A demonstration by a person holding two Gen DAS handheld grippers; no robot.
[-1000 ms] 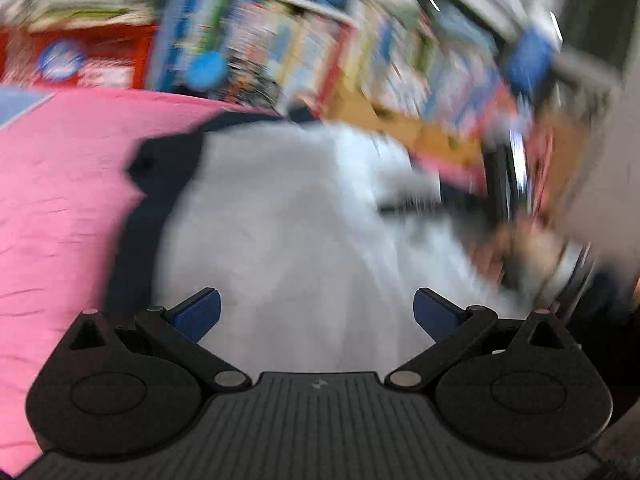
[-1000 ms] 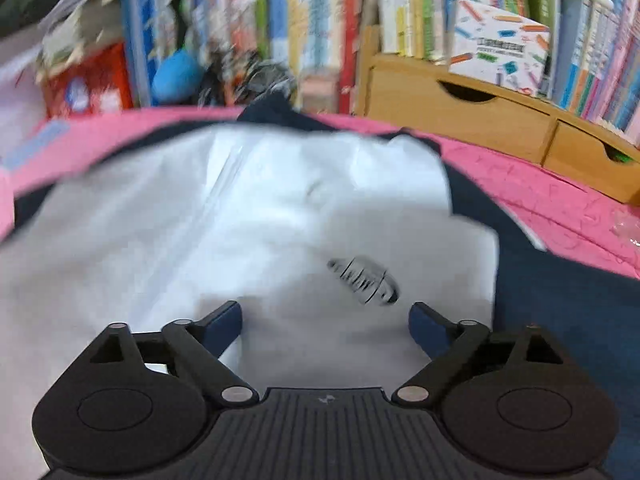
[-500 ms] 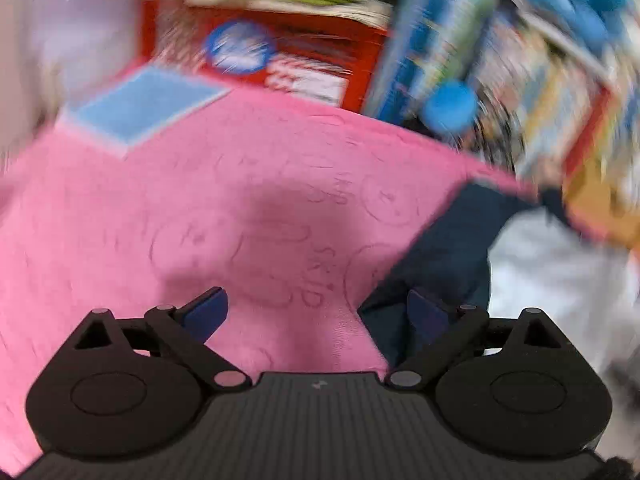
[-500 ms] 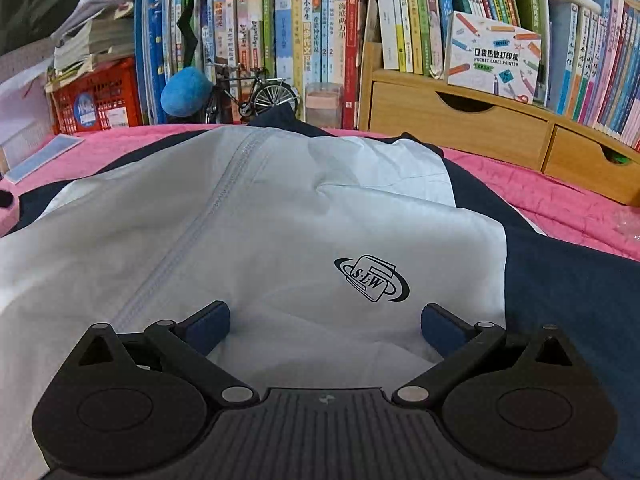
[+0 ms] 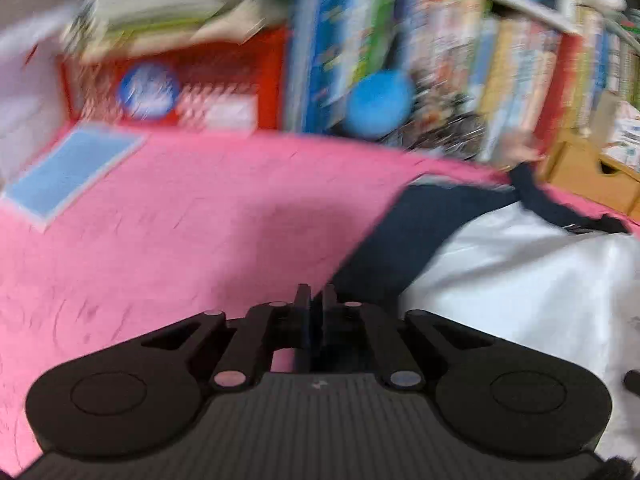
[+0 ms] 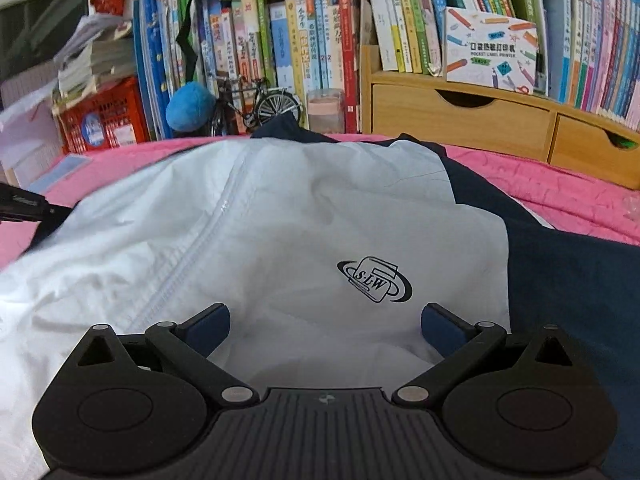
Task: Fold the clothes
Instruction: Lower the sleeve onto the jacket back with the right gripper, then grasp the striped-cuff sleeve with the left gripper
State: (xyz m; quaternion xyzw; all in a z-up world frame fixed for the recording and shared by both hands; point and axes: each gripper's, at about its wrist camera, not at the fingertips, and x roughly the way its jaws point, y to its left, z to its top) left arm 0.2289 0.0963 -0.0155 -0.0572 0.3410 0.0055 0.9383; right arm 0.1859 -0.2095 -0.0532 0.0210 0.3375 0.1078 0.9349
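Two grippers over jacket (image 6: 304, 216), spread flat on pink cover (image 5: 168, 216), no fold made yet. My left gripper (image 5: 316, 312) has just closed at navy sleeve (image 5: 416, 236) edge; whether cloth is caught, cannot tell. My right gripper (image 6: 326, 322) gapes wide over white front, gripping nothing. All folding remains.

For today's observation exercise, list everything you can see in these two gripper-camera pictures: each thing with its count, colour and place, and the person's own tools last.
Jacket: one, white with navy sleeves and a dark logo, spread on the cover.
Cover: one, pink, under the jacket.
Books: many, mixed colours, upright along the back.
Crate: one, red, back left.
Ball: one, blue, fluffy, by the books.
Model bicycle: one, dark, before the books.
Drawer unit: one, wooden, back right.
Printer box: one, white, on the drawer unit.
Left gripper: black, just closed at the navy sleeve's edge.
Right gripper: black, open over the white front.
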